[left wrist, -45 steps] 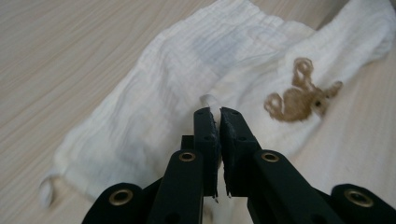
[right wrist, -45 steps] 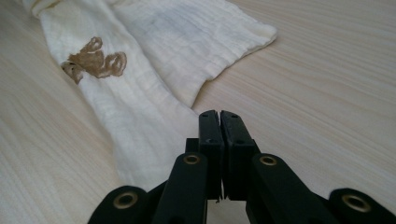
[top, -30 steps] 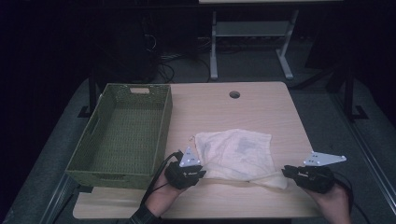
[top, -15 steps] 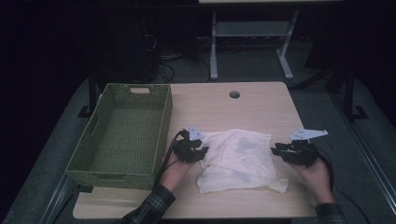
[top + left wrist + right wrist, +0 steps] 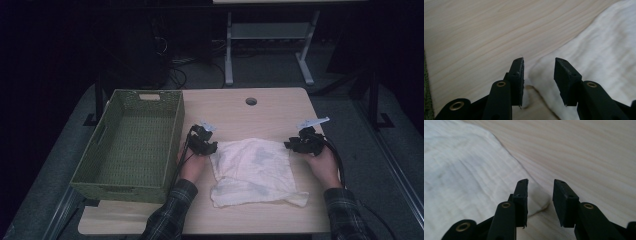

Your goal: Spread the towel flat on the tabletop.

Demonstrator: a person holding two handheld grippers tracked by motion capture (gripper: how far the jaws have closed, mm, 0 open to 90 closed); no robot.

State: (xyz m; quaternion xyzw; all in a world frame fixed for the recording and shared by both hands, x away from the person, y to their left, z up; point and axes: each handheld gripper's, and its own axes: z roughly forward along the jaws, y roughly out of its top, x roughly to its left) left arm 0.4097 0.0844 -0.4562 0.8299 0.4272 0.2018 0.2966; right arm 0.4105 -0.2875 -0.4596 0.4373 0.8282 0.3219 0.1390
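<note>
In the high view, the white cloth (image 5: 252, 170) lies flat on the wooden table (image 5: 240, 112), between my two grippers and right of the green basket (image 5: 132, 145). My left gripper (image 5: 206, 144) sits at the cloth's far left corner, and my right gripper (image 5: 300, 144) sits at its far right corner; both touch or nearly touch the fabric edge, which I cannot tell apart from here. The cloth forms a rough rectangle with one folded layer; its near edge is the widest and ends in a tail that points toward the right near corner of the table. Its long axis runs roughly left to right across the table. In the left gripper view, my left gripper (image 5: 539, 75) has its jaws apart, having just been opening, with a corner fold of the cloth (image 5: 599, 57) lying between and below them; the pads do not press on it. The fabric extends away to the right of the jaws, bare table to the left. In the right gripper view, my right gripper (image 5: 540, 195) is also released, its jaws parted. The rounded corner of the cloth (image 5: 469, 177) lies under the left jaw and reaches into the gap without being clamped. The fabric spreads to the left, with bare table to the right.
</note>
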